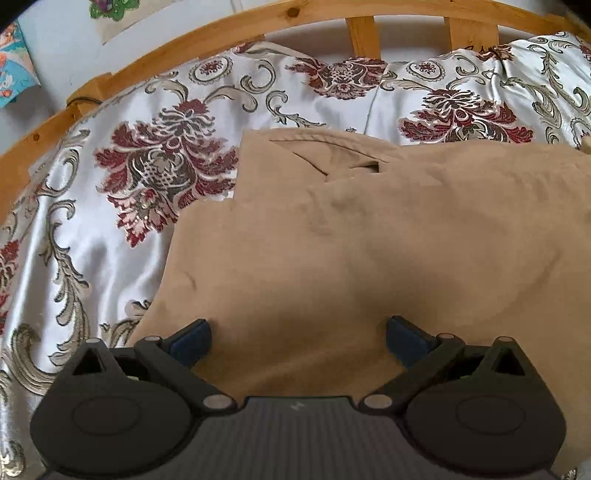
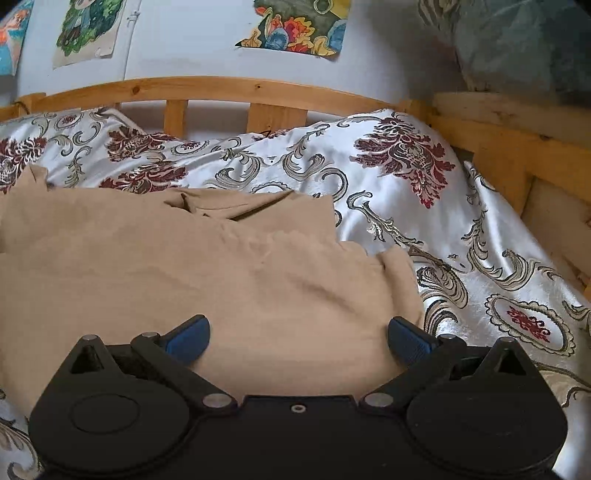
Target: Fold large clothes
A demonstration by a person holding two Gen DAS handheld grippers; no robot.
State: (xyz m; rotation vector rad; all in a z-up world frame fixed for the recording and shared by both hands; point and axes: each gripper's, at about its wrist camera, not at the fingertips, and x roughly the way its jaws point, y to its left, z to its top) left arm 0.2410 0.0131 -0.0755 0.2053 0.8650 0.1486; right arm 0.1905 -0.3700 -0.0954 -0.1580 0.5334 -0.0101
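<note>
A large tan garment [image 1: 369, 236] lies in folded layers on the bed, with a seam and an opening showing at its far edge. It also fills the left and middle of the right wrist view [image 2: 207, 266]. My left gripper [image 1: 297, 338] is open and empty, hovering over the garment's near left part. My right gripper [image 2: 297, 338] is open and empty over the garment's near right part, close to its right edge. The blue pads [image 2: 192, 338] of both grippers stand wide apart, with tan cloth below them.
The garment rests on a shiny white bedspread with dark red flowers and grey scrolls [image 1: 110, 206] [image 2: 461, 229]. A wooden bed rail [image 1: 207, 33] [image 2: 221, 90] runs along the far side, and a wooden end board [image 2: 517, 147] stands at the right. Pictures [image 2: 295, 26] hang on the wall.
</note>
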